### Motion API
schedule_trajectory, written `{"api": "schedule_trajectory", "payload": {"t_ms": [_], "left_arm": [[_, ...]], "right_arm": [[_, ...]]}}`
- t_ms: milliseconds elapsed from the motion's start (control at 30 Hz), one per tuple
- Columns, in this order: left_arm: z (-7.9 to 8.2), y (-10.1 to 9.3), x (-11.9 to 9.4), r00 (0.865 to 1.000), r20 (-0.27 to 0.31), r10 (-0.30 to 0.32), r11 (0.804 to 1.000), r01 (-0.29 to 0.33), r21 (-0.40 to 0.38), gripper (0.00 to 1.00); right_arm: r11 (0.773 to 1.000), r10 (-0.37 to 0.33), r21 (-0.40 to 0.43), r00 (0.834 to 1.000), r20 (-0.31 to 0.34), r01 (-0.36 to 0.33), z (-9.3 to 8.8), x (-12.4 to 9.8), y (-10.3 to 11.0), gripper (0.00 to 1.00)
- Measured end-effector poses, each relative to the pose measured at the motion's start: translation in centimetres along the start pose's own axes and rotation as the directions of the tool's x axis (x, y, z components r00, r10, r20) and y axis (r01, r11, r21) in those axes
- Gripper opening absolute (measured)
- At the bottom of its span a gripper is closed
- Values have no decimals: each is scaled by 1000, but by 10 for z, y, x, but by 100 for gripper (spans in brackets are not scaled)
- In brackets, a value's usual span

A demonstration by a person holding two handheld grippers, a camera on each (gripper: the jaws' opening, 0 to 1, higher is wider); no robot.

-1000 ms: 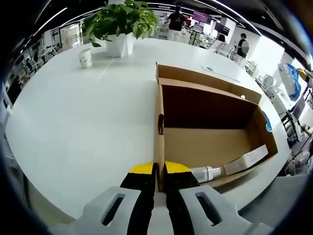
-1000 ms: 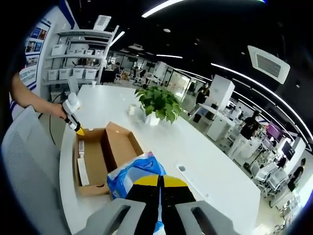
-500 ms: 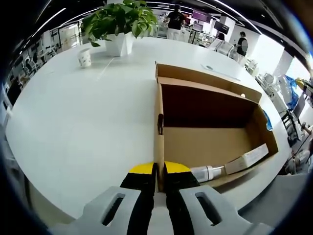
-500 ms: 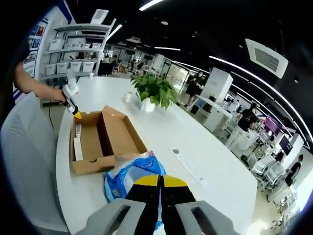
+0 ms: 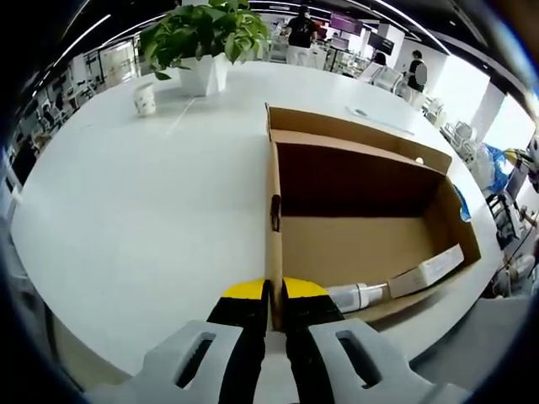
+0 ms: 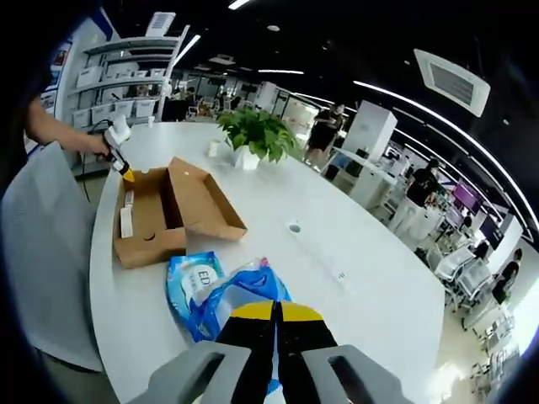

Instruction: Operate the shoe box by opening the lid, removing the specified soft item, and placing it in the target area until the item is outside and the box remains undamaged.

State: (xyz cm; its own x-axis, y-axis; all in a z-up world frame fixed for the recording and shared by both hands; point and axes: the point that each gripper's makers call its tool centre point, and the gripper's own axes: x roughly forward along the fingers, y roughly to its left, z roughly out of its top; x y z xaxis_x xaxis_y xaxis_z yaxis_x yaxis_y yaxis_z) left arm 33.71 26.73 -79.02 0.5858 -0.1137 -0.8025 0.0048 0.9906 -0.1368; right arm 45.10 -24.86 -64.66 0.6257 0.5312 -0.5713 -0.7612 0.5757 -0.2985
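At the bottom centre of the right gripper view, the right gripper (image 6: pixel 276 324) has its jaws pressed together on a fold of the blue plastic bag (image 6: pixel 221 290), a crinkly soft pack with white lettering that now lies well clear of the shoe box (image 6: pixel 164 215) on the white table (image 6: pixel 354 286); a second ago the bag hung right over the box's near corner, and half a second ago it was just beside the box. The box now sits further up and to the left in that view, since the camera has drawn away from it. At the upper left of the same view the left gripper (image 6: pixel 126 174) pinches the box's far end wall, as it did before, held by a person's hand (image 6: pixel 101 145). The left gripper view has hardly changed: its jaws, closed on the thin brown cardboard wall at bottom centre, keep the same hold. The open rectangular box has a bare cardboard floor, with a flat pale carton (image 5: pixel 425 271) and a small white bottle (image 5: pixel 358 296) lying against its near wall. A leafy potted plant (image 5: pixel 204 38) and a small white cup (image 5: pixel 145 98) stand at the upper left.
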Motion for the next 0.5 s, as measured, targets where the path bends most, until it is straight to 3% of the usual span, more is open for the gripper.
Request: {"api": "schedule_trajectory", "payload": {"t_ms": [500], "left_arm": [[-1,-1,1,1000,-22,11,1000,-11,3,3]], "right_arm": [[996,31,85,995,-92,-23,-72,13,0,0]]}}
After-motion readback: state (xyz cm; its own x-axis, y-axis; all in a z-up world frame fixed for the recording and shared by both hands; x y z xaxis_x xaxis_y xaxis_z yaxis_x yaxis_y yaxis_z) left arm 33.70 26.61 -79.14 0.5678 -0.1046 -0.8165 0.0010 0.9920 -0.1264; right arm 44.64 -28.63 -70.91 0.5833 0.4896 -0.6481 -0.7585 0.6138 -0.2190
